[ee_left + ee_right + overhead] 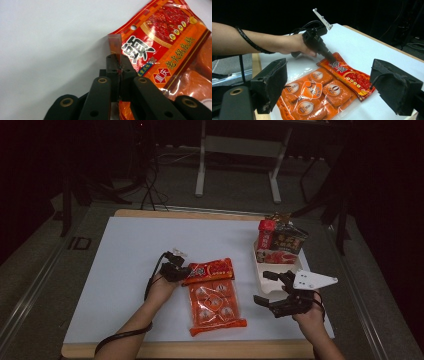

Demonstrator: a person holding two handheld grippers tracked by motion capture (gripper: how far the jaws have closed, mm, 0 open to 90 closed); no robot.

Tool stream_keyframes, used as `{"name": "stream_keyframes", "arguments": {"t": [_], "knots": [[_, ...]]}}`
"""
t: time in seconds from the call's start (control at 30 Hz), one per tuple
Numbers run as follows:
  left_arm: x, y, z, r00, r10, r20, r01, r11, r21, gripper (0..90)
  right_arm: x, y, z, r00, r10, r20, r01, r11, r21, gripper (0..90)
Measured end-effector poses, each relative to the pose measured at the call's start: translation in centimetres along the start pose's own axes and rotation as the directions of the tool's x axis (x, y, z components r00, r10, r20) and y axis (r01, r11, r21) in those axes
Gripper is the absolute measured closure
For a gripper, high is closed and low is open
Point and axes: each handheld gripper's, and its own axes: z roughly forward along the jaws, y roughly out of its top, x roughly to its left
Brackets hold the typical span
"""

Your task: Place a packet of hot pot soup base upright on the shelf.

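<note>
Jaws of the left gripper (119,65) pinch the red sauce packet (160,42) (by its corner); the right gripper (272,287) hovers agape.

Your two grippers, low and apart

Your left gripper (181,271) has its fingers (111,65) pinched together; your right gripper (266,287) hovers with fingers (270,82) spread wide.

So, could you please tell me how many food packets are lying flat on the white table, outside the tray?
2: a red packet, its corner pinched by the left tool, and a clear orange packet beside it. More packets stand in the tray; some may be hidden.
</note>
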Motion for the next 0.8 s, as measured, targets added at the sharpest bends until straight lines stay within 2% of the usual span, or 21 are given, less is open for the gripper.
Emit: {"name": "stream_keyframes", "arguments": {"t": [0.07,0.13,0.2,0.27,0.3,0.4,0.43,0.57,0.6,0.73,0.8], "knots": [[-0.5,0.2,-0.5,0.9982,0.056,-0.02,-0.056,0.9984,-0.008,90.0,0.0,0.0,0.0,1.0,0.0,0.001,0.0,1.0,-0.004,14.5],[-0.9,0.3,-0.8,0.9975,0.064,-0.029,-0.065,0.9975,-0.027,90.0,0.0,0.1,-0.1,1.0,0.0,0.002,0.0,1.0,-0.004,14.5],[-1.1,0.3,-1.1,0.9954,0.091,-0.032,-0.092,0.9946,-0.048,90.0,-0.1,0.1,-0.1,1.0,0.002,0.003,-0.002,1.0,-0.006,14.5],[-1.2,0.4,-1.6,0.9961,0.086,-0.018,-0.087,0.9927,-0.084,90.0,-0.1,0.1,-0.2,1.0,0.004,0.008,-0.004,1.0,-0.008,14.4],[-1.3,0.5,-1.9,0.9951,0.098,-0.017,-0.099,0.99,-0.1,90.0,-0.1,0.1,-0.3,0.9999,0.002,0.013,-0.002,1.0,-0.008,14.4],[-1.6,0.7,-2.4,0.9947,0.102,-0.014,-0.103,0.988,-0.116,90.0,0.0,0.2,-0.4,0.999,-0.025,0.036,0.026,1.0,-0.011,14.2],[-1.8,0.9,-2.9,0.9927,0.12,-0.014,-0.121,0.9826,-0.141,90.0,0.0,0.3,-0.5,0.9981,-0.037,0.049,0.037,0.999,-0.008,14.2],[-2.1,1.2,-3.9,0.9906,0.136,0.008,-0.133,0.9749,-0.179,90.0,0.0,0.3,-0.5,0.9965,-0.051,0.066,0.052,0.999,-0.009,14.3],[-2.1,1.3,-4.2,0.9894,0.145,0.008,-0.141,0.9711,-0.193,90.0,0.0,0.3,-0.6,0.9963,-0.053,0.068,0.054,0.998,-0.017,14.3],[-2.4,1.6,-5.3,0.9871,0.159,0.019,-0.151,0.9633,-0.222,90.0,-0.1,0.4,-0.7,0.996,-0.042,0.078,0.044,0.999,-0.03,14.3],[-2.7,1.8,-5.9,0.984,0.177,0.021,-0.166,0.9556,-0.243,90.0,-0.2,0.4,-0.7,0.9968,-0.027,0.076,0.029,0.999,-0.03,14.1]]}}
